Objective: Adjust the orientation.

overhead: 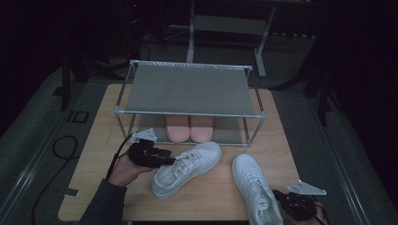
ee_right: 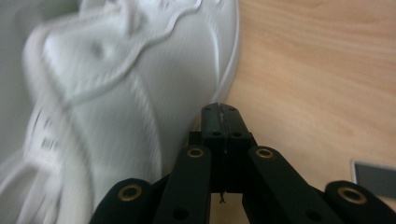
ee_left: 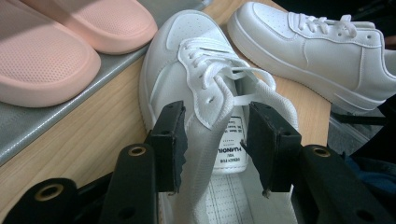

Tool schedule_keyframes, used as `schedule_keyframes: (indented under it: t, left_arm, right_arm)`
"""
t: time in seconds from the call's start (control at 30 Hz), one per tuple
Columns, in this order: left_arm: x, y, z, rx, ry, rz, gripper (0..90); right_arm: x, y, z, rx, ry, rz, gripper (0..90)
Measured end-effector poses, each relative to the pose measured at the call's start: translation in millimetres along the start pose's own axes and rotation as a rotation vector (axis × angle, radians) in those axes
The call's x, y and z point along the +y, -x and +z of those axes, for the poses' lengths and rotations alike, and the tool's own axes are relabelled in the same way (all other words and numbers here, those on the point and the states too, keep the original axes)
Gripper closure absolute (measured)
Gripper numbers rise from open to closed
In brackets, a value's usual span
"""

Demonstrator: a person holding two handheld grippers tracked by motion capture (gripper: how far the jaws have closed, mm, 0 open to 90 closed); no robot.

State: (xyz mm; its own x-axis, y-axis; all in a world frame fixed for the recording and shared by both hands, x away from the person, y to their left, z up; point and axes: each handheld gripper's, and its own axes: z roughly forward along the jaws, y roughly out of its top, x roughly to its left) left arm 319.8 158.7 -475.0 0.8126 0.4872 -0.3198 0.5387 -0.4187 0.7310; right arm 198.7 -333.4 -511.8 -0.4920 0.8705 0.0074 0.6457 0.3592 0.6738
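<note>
The left tool (ee_left: 215,144) stands spread around the left sneaker's (overhead: 187,169) tongue; the right tool (ee_right: 221,122), pressed together, touches the blurred, frame-cropped right sneaker (ee_right: 116,93).

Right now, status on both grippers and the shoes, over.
Left gripper open, jaws astride the left sneaker tongue. Right gripper shut, empty, beside the right sneaker. Pink slippers on rack lower shelf.

Light wooden bench (overhead: 101,140) carries a two-tier metal shoe rack (overhead: 190,89) at its far side. In front of the rack, two white sneakers on the bare wood: one (overhead: 187,168) angled left of centre, the other (overhead: 256,187) apart to its right. Pink slippers (overhead: 189,128) sit on the rack's lower shelf.
</note>
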Motion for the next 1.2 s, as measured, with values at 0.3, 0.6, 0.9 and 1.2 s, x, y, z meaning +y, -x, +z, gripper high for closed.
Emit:
schedule_keyframes:
  t: [0.3, 0.6, 0.9, 1.2]
  left_arm:
    - [0.0, 0.7, 3.0, -0.004, -0.004, -0.003, 57.0]
    - [0.0, 1.6, 2.2, -0.006, -0.007, 0.005, 57.0]
    - [0.1, 2.5, 2.4, -0.008, -0.008, 0.006, 57.2]
    - [0.9, 4.3, 2.1, -0.010, -0.008, 0.013, 57.2]
  right_arm:
    - [-1.3, -7.0, -1.2, 0.062, -0.020, -0.038, 90.0]
    - [11.2, -30.2, 11.9, 0.117, -0.015, -0.101, 90.0]
    - [21.5, -52.5, 22.4, 0.178, -0.010, -0.160, 90.0]
    - [30.7, -70.3, 30.1, 0.233, 0.003, -0.214, 90.0]
